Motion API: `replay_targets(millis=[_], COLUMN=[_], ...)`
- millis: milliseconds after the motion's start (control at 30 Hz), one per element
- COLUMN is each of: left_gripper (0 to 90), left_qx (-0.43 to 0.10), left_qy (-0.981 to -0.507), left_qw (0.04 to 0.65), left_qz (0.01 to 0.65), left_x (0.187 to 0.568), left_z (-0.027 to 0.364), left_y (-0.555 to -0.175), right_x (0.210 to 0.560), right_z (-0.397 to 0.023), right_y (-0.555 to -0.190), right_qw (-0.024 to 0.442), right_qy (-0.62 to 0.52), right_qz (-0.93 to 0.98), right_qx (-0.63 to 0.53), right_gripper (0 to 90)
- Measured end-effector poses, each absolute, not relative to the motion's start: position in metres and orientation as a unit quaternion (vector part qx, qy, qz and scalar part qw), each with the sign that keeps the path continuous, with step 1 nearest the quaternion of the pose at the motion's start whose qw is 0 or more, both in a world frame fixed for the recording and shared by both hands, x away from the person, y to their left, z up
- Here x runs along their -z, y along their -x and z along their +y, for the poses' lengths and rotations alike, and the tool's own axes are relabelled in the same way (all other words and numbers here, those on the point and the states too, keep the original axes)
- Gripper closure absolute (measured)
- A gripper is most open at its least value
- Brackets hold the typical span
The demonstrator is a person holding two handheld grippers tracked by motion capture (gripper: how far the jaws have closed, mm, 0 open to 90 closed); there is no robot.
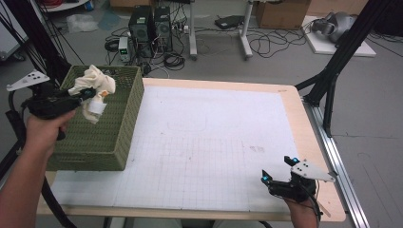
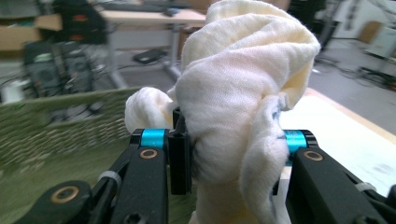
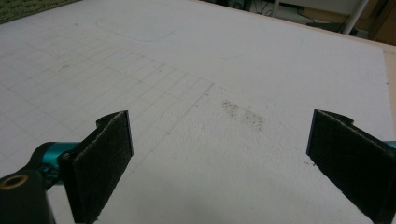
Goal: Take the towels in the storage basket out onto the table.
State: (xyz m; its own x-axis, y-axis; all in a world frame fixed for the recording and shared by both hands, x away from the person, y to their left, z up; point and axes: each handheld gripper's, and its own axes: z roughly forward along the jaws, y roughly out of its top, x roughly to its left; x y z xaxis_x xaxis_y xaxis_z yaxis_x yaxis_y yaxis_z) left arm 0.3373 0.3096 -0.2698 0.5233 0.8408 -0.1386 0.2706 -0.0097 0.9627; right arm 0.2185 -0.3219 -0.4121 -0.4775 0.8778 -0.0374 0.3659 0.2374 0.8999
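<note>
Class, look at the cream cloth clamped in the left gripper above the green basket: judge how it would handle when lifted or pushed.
The cream cloth is probably floppy: it bunches in soft folds around the left gripper, and a tail droops toward the green basket. It seems light, since one pinch holds the whole bundle up. Pushed on the table, it would likely crumple, not slide or roll.

The cloth (image 1: 93,84) is cream-white and unpatterned, with a soft knit texture. The basket (image 1: 124,116) is olive green with a fine woven lattice. The mat (image 1: 199,142) is white, printed with a faint grey grid and a rounded outline, and bears a small dark smudge (image 3: 243,114). The table (image 1: 304,137) rim is pale wood. The left gripper (image 2: 231,149) is black with cyan bands and brass-coloured pins. The right gripper (image 1: 278,170) is black with cyan tips; its plate is grey with dark dots.
</note>
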Motion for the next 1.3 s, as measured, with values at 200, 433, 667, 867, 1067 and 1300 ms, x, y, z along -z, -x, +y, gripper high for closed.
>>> replay_targets(millis=[200,433,667,867,1067,1300], left_gripper=[64.4,64.3,64.3,64.3,64.2,64.0], left_qx=[-0.232,-0.201,-0.169,-0.131,-0.095,-0.066], left_qy=[-0.683,-0.706,-0.718,-0.735,-0.754,-0.767], left_qw=[0.587,0.603,0.616,0.615,0.604,0.597], left_qz=[0.367,0.314,0.277,0.254,0.238,0.226], left_x=[0.261,0.263,0.277,0.298,0.325,0.353], left_z=[0.273,0.224,0.178,0.139,0.102,0.071], left_y=[-0.332,-0.328,-0.327,-0.327,-0.328,-0.328], right_x=[0.41,0.411,0.41,0.411,0.411,0.411], right_z=[-0.319,-0.321,-0.321,-0.321,-0.321,-0.322], right_y=[-0.217,-0.217,-0.217,-0.217,-0.217,-0.217], right_qw=[0.287,0.291,0.292,0.292,0.291,0.291], right_qy=[-0.423,-0.422,-0.423,-0.422,-0.425,-0.424], right_qz=[0.731,0.731,0.731,0.732,0.731,0.732], right_qx=[-0.452,-0.45,-0.449,-0.449,-0.448,-0.448], right_gripper=[6.3,6.3,6.3,6.3,6.3,6.3])
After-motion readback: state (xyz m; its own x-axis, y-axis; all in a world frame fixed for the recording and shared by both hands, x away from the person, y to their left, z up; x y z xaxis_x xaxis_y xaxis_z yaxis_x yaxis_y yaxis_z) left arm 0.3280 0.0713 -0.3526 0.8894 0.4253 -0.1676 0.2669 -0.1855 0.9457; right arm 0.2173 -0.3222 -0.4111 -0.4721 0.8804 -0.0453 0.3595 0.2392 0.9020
